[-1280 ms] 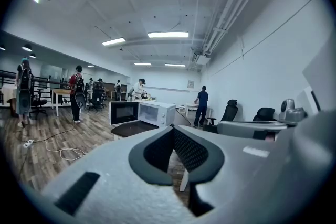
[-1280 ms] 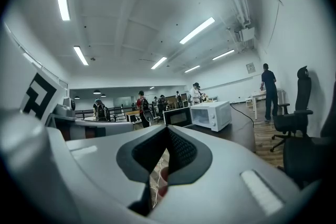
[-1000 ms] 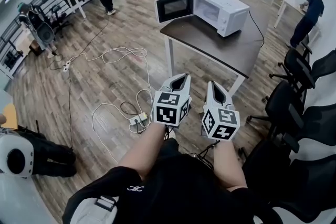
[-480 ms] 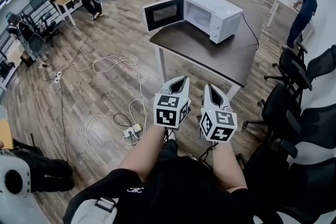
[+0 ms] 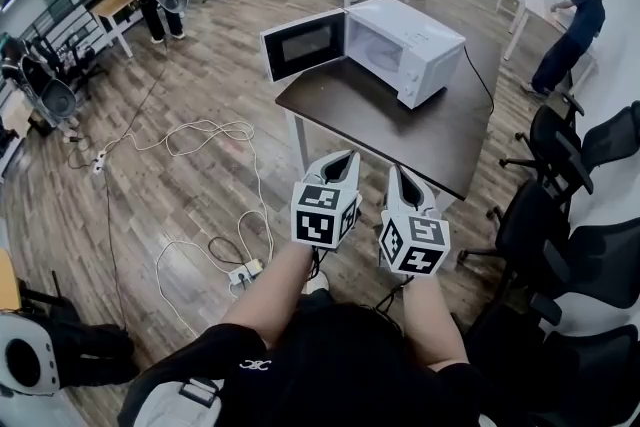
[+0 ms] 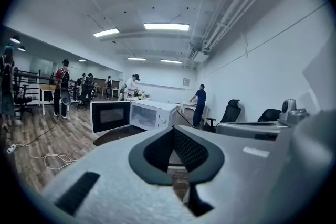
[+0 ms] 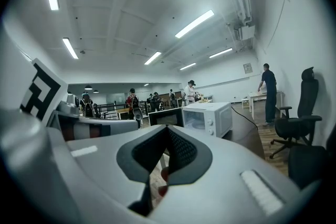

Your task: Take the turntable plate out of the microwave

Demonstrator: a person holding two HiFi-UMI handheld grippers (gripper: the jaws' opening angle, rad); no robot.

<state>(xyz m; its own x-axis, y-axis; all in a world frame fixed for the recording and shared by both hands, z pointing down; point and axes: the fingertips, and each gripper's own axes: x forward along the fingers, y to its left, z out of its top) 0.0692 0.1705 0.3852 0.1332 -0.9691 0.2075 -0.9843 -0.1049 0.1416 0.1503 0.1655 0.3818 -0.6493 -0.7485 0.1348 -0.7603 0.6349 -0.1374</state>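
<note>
White and boxy, the microwave oven [image 5: 425,35] stands on the dark brown tabletop [image 5: 400,130], with its black-windowed door [image 5: 305,43] swung wide open to the left. The round glass turntable plate should lie on the floor of the open cavity, but it is too small from here for me to make it out. My left gripper [image 5: 345,160] and right gripper [image 5: 398,173] hang side by side, well apart from the oven. The fingers [image 6: 105,165] of both are clenched together with nothing between them. I judge the plate to be rather heavy, stiff, slippery and easy to break, so I would take it by the front rim, one gripper at each side, and lift it level.
</note>
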